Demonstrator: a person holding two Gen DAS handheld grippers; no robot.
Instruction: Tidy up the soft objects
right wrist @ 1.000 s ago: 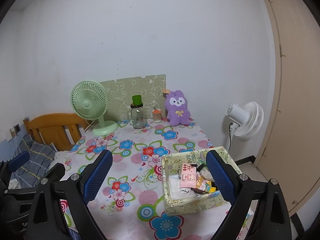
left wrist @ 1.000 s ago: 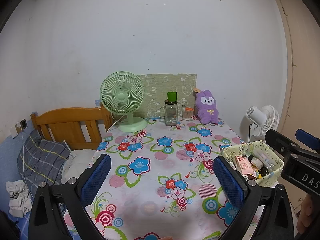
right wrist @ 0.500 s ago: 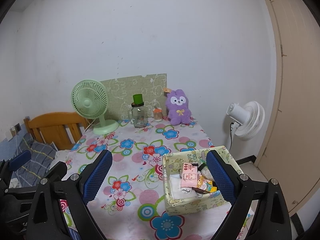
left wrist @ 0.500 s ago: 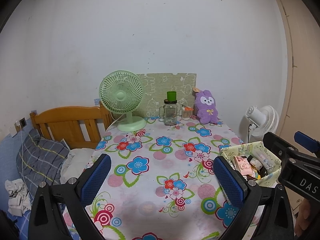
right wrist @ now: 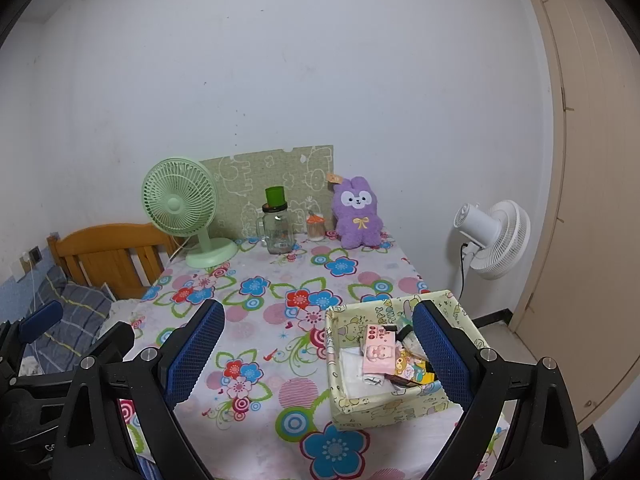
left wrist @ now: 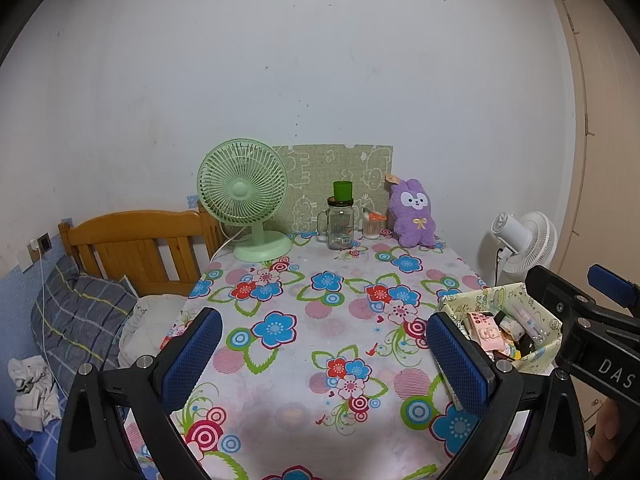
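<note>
A purple plush bunny [left wrist: 413,216] sits upright at the table's far right, against the wall; it also shows in the right wrist view [right wrist: 357,213]. A yellow patterned fabric basket [right wrist: 404,402] holding several small packets stands at the near right; the left wrist view shows it too [left wrist: 540,354]. My left gripper [left wrist: 322,356] is open and empty above the near table edge. My right gripper [right wrist: 318,354] is open and empty, its right finger in front of the basket. Both are far from the bunny.
A green desk fan [left wrist: 245,196], a glass jar with a green cup on top [left wrist: 340,220] and a small orange-lidded jar [left wrist: 372,227] line the back. A white floor fan [right wrist: 494,238] stands right of the table. A wooden bed with bedding [left wrist: 84,312] is on the left.
Both grippers have drawn back and up slightly; the table objects look a little smaller. Both stay open and empty.
</note>
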